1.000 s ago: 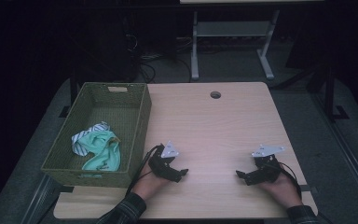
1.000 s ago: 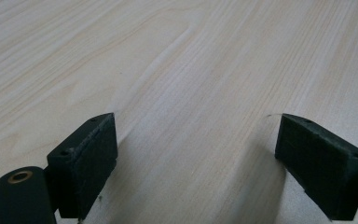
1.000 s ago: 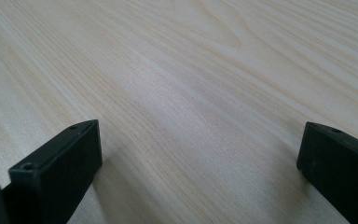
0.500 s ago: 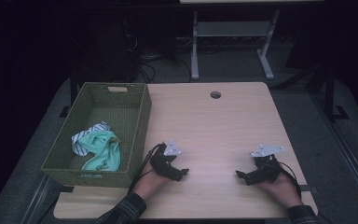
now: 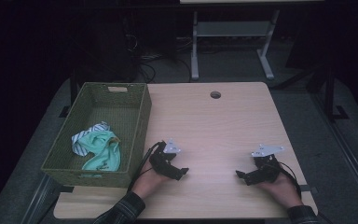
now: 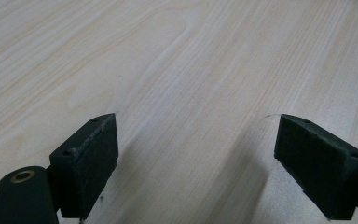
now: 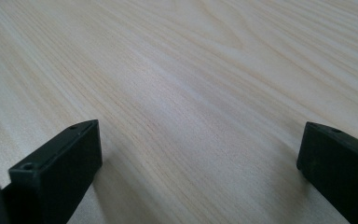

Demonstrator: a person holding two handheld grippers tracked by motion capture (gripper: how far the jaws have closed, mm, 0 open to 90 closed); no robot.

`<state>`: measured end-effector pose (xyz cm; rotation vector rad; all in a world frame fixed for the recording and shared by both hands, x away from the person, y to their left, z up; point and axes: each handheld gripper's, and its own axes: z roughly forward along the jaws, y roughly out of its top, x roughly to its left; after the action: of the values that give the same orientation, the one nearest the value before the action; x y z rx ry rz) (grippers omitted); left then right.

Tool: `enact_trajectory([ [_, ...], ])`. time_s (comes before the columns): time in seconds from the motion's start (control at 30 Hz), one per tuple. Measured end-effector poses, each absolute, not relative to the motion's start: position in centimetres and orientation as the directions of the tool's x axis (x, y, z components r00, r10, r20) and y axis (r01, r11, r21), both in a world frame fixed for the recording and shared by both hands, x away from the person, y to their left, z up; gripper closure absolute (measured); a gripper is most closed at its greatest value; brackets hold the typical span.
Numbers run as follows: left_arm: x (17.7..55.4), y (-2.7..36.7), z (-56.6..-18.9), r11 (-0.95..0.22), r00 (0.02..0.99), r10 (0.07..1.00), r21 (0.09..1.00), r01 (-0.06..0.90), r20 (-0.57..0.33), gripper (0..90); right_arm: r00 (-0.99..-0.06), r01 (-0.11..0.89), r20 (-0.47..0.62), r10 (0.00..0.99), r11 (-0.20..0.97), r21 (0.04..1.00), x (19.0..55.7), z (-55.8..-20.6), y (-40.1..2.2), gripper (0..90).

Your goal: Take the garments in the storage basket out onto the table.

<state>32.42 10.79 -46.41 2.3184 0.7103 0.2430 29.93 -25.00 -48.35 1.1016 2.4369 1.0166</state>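
you're resting the left gripper (image 5: 179,173) and right gripper (image 5: 241,176) on the bare worktop (image 5: 214,126), jaws spread and gripping nothing; the cloths (image 5: 98,147) are lying in the basket (image 5: 140,116), nearest your left gripper

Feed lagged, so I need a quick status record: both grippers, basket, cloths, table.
left gripper: open, empty, resting low on the table beside the basket
right gripper: open, empty, near the table's right front
basket: green woven, at the table's left edge
cloths: mint and striped, crumpled inside the basket
table: light wood
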Motion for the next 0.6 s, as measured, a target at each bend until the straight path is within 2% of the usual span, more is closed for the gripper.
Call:
enact_trajectory([
  [0.6,32.49,10.88,-45.68,-0.629,0.836,0.549,0.658,0.414,0.0,13.0,-0.664,0.551,0.036,0.747,0.456,0.698,29.86,-48.33,-24.95,0.0],
])
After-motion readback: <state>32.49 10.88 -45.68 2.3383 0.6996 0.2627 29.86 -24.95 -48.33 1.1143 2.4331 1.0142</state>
